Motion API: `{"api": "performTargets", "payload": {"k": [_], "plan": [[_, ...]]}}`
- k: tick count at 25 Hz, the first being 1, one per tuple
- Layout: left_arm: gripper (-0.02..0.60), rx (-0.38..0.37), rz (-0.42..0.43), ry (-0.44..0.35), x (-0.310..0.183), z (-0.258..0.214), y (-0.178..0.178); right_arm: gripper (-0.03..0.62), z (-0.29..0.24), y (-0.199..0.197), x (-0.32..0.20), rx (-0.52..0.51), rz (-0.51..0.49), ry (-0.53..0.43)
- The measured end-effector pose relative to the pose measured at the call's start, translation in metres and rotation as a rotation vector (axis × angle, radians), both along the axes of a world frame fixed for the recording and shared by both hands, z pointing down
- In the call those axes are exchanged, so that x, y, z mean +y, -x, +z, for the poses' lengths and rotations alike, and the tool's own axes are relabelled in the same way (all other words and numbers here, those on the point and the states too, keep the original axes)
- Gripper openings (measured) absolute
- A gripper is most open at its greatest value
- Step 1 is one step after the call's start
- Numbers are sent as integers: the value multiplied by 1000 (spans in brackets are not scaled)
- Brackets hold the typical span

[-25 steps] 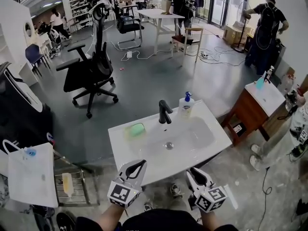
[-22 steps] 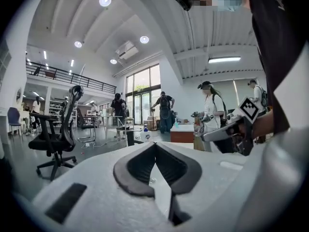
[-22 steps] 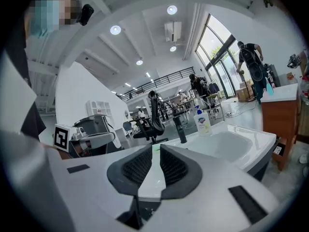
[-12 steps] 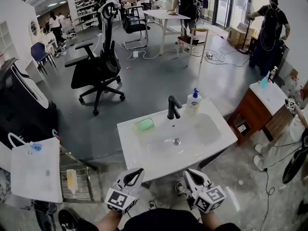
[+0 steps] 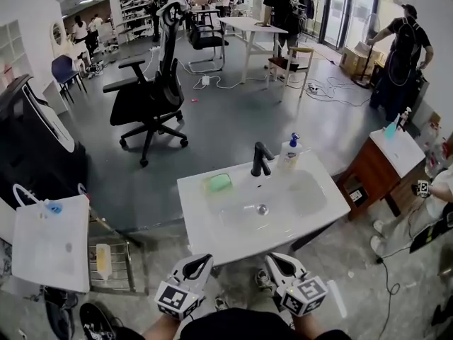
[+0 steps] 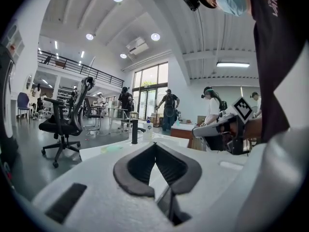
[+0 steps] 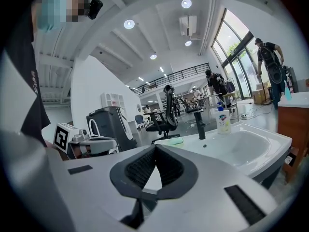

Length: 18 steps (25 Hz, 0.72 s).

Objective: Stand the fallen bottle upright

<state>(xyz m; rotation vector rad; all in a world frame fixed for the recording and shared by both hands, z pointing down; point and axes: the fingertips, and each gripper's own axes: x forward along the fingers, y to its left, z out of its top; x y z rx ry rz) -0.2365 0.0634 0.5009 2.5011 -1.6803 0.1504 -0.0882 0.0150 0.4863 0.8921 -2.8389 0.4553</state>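
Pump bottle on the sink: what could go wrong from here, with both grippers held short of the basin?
1. The pump bottle already stands upright on the back rim of the sink, close beside the faucet. A reach across the basin might knock it over or off the back edge.
2. The left gripper and right gripper are both shut and empty. Brought in like that, they would likely shove the bottle rather than grasp it.

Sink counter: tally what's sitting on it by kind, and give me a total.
Pump bottle, upright: 1
Black faucet: 1
Green pad: 1
Total: 3
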Motion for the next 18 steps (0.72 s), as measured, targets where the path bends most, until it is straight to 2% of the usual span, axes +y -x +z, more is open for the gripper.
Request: {"api": "performTargets", "payload": {"k": [15,18], "plan": [[20,28,-17,2,1,-1,4,2,5,3,-3,19,8,7],[20,14,-12,-4,-2,1,4,2,5,3,-5,19,5,5]]}}
